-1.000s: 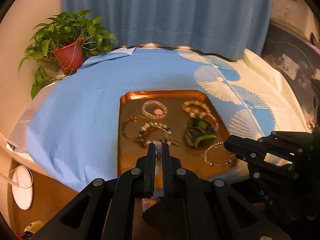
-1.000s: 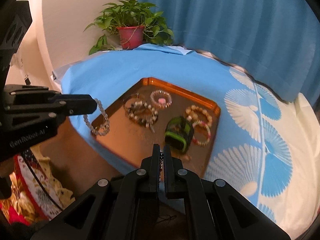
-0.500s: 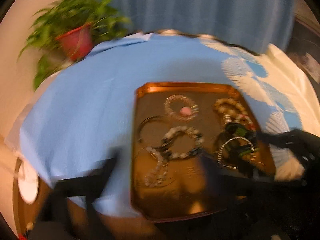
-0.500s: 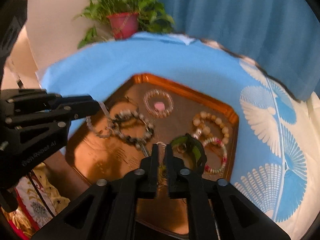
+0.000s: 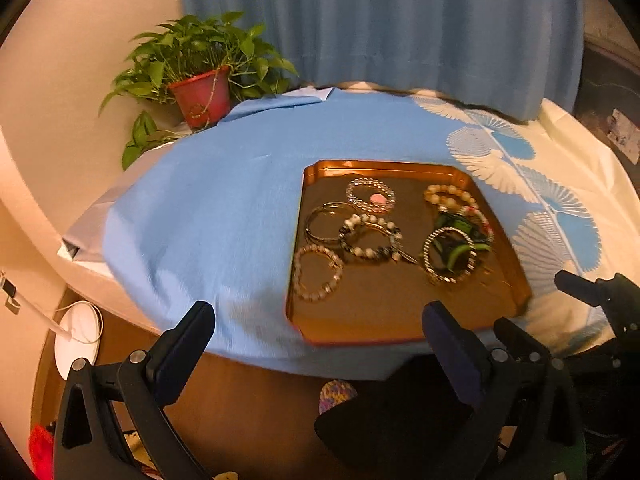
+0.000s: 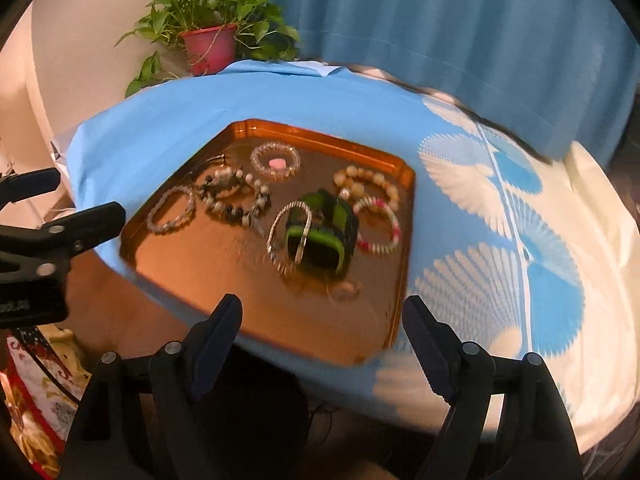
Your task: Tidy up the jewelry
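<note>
Below, left claw point(image 5: 316, 322) spread wide and empty, right claw point(image 6: 322, 316) opening, nothing between, both short of the tray's point(image 5: 404, 330) near rim, bracelets point(image 5: 370, 236) crowded at its far half, near half bare, silver bangle point(image 6: 289, 236) blurred.

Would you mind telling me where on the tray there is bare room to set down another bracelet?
The near part of the tray is bare, between the silver bracelet and the near rim. A smaller patch lies between the clear bead bracelet and that silver one. The far half is crowded, with bracelets overlapping around the green and black band.
</note>
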`<state>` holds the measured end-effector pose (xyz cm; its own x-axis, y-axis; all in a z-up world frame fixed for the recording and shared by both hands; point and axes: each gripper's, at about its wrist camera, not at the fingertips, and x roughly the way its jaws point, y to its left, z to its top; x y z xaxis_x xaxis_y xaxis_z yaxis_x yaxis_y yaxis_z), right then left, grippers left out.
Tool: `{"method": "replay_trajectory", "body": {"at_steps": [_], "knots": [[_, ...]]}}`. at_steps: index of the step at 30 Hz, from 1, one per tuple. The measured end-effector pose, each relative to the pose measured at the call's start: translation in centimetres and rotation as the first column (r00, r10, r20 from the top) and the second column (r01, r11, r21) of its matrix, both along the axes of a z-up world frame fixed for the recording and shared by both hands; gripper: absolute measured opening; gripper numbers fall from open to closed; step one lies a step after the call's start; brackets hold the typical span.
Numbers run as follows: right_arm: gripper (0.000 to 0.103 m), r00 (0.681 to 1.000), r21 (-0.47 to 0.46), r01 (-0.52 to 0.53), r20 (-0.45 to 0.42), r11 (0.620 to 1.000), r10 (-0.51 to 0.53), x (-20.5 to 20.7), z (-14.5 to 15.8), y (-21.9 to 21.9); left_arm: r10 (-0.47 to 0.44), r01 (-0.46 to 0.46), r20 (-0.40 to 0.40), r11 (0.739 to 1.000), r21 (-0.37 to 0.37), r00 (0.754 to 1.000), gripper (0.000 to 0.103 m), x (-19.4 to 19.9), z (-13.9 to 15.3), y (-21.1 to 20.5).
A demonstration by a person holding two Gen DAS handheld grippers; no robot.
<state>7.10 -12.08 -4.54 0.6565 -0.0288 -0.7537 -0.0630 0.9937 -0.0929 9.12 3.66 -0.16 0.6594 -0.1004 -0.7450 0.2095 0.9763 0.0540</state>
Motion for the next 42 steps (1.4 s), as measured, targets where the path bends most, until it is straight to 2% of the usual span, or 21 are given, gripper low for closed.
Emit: {"method": "replay_trajectory", "body": {"at_steps": [8,17,42], "knots": [[0.082,0.999,-0.006,0.009,0.046,1.000,-0.009,-5.0,1.6,0.3,0.000,0.000,0.035,1.000,-0.015,0.999,0.102,-3.9,1.6,0.1],[0.082,0.997,-0.004,0.018,0.069,1.000,-0.017,-7.3,3.2,0.2,-0.009,0.009,0.066,1.000,-0.005,0.998,0.102,-6.2,2.7,-0.4],[0.083,0.997,0.011,0.021,0.078,1.000,-0.022,-8.5,3.9,-0.5,-0.008,0.007,0.069,1.000,0.014,0.998,0.102,-7.2,3.1,-0.9]]}}
